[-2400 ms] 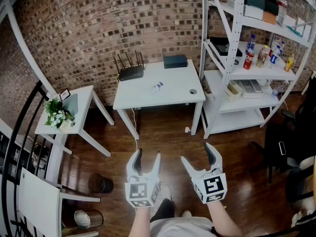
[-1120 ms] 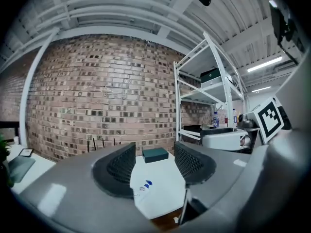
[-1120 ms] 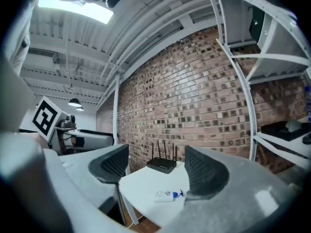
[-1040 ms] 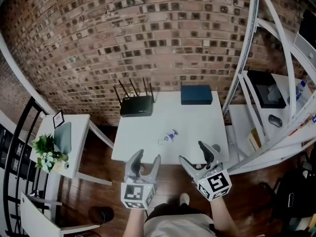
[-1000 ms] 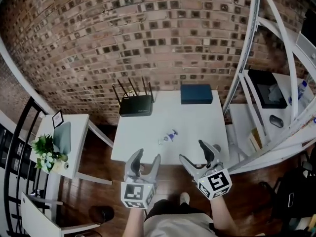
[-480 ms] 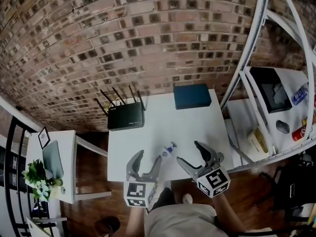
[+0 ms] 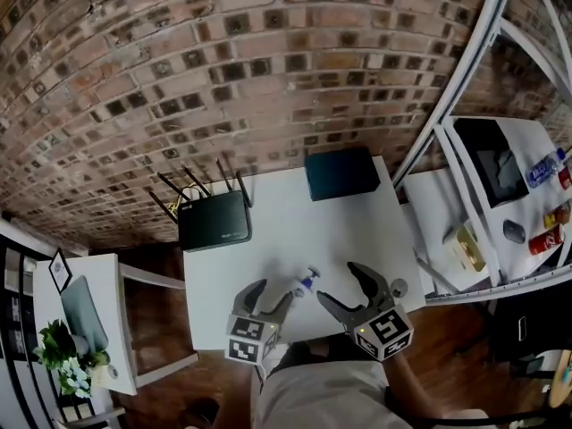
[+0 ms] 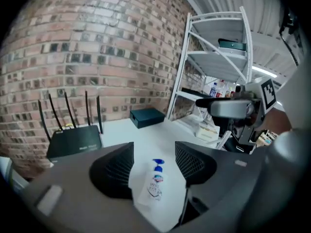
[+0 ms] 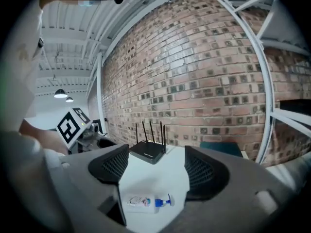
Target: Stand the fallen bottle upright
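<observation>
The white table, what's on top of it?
On the table: a black router, a dark blue box, a small bottle lying on its side, and a small round thing. The left gripper and right gripper cover its near edge, so that part is hidden.

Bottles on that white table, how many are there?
1: the bottle lies on its side near the front edge of the table. None seems hidden.
</observation>
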`<state>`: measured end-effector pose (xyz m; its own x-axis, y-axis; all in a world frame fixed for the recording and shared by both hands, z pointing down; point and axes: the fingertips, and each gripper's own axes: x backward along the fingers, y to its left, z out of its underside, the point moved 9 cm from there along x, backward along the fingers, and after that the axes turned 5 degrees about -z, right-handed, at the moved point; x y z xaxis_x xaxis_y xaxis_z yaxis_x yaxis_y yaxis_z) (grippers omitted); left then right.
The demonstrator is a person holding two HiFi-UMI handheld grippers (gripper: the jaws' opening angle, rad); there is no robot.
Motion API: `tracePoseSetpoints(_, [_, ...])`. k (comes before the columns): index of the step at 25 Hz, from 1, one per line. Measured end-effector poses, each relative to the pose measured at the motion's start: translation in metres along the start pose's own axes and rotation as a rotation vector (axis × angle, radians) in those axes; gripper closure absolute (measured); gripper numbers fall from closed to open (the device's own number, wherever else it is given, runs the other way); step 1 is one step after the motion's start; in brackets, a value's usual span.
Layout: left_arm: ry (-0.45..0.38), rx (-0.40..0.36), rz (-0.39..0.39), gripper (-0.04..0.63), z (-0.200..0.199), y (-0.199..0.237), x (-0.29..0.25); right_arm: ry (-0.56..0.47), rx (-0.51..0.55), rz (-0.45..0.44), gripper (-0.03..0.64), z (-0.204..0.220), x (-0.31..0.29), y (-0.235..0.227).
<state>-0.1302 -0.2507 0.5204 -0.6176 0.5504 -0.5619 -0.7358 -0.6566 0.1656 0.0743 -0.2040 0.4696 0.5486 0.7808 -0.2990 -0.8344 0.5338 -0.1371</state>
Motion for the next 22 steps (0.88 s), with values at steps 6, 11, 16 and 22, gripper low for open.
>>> tracePoseSetpoints(6, [0.204,-0.064,0.055,0.302,0.023,-0.005,-0.056,0.027,-0.019,-0.028,0.272,0.004,-0.010,-0.016])
tracePoseSetpoints(11, [0.363,-0.173,0.063,0.297,0.045,-0.019,-0.105,0.043,-0.075,0.007,0.272,0.008,-0.003,-0.044])
tracePoseSetpoints(16, [0.446,-0.267,0.091,0.298,0.055,-0.028,-0.143,0.027,-0.099,0.071,0.272,0.004,0.016,-0.071])
tracePoseSetpoints(22, [0.566,-0.352,0.104,0.324,0.072,-0.035,-0.179,0.048,-0.119,0.113,0.272,0.013,0.036,-0.090])
